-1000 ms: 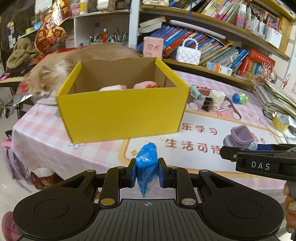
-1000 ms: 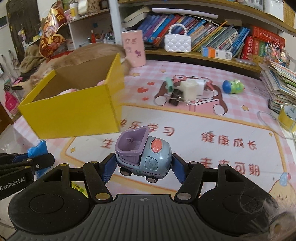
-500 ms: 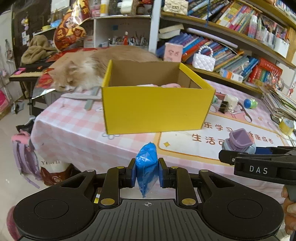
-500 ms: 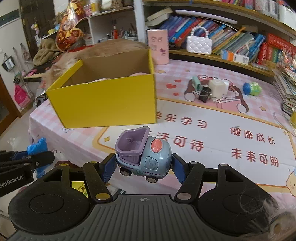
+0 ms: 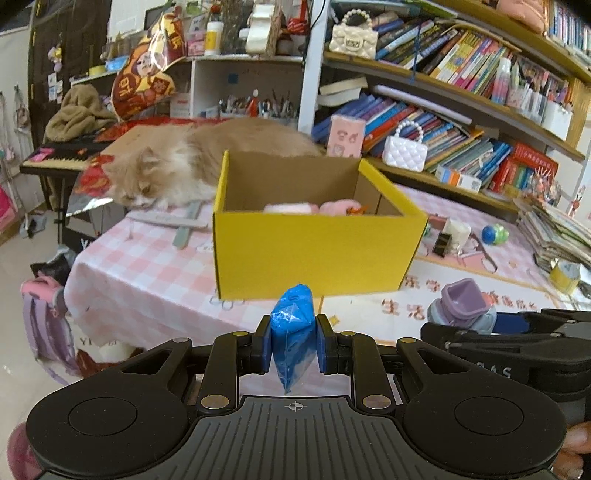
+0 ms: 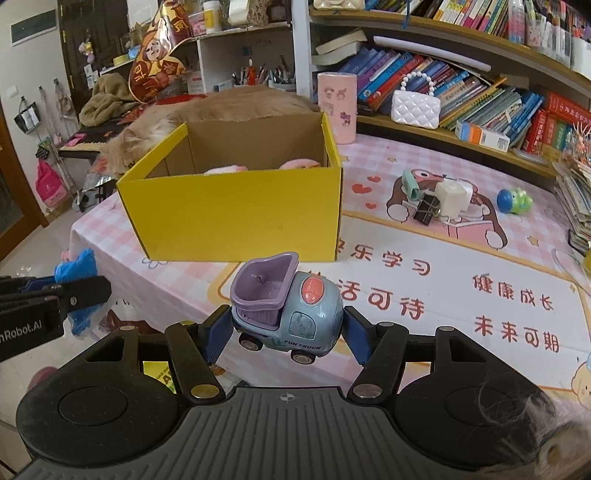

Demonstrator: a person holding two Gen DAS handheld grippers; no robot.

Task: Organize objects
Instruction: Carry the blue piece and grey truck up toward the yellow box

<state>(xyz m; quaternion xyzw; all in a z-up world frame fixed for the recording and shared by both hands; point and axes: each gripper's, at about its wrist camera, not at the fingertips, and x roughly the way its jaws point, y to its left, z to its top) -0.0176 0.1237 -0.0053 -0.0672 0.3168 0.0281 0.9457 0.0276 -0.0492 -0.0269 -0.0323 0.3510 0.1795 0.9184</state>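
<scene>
Two items in transit: a blue bag is pinched between the left gripper jaws, a toy truck between the right gripper jaws; the yellow box, ahead of both, already holds pink items, with small objects left on the surface beyond.

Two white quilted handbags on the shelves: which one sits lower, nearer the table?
The white quilted handbag with the pearl-bead handle, on the lower shelf beside the leaning books. The cream handbag sits on the shelf above.
</scene>
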